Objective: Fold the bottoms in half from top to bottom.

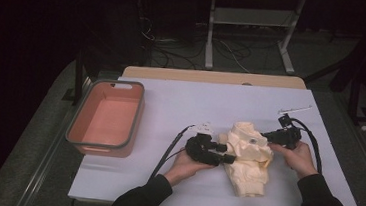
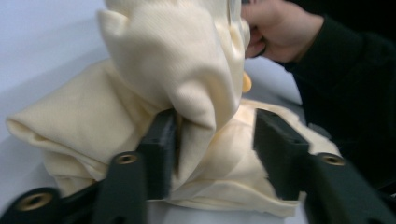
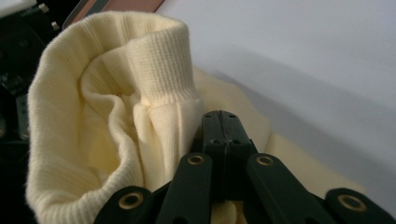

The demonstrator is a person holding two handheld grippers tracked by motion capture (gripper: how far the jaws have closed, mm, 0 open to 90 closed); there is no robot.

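A cream knitted garment (image 1: pixel 249 156) lies bunched on the white table (image 1: pixel 170 107), near the front at the right of centre. My left gripper (image 1: pixel 227 153) comes at it from the left. In the left gripper view this gripper (image 2: pixel 215 135) is open, with a hanging fold of the garment (image 2: pixel 177 60) between the jaws, resting against the left jaw and apart from the right one. My right gripper (image 1: pixel 264 136) is at the garment's far right edge. In the right gripper view its jaws (image 3: pixel 222 122) are shut on the fabric beside a raised ribbed cuff (image 3: pixel 159 60).
An orange bin with a grey rim (image 1: pixel 107 83) stands at the table's left side. A thin white object (image 1: pixel 296 110) lies at the back right. Beyond the table are a metal stand (image 1: pixel 251 18) and floor cables. The person's other hand (image 2: pixel 275 28) shows behind the garment.
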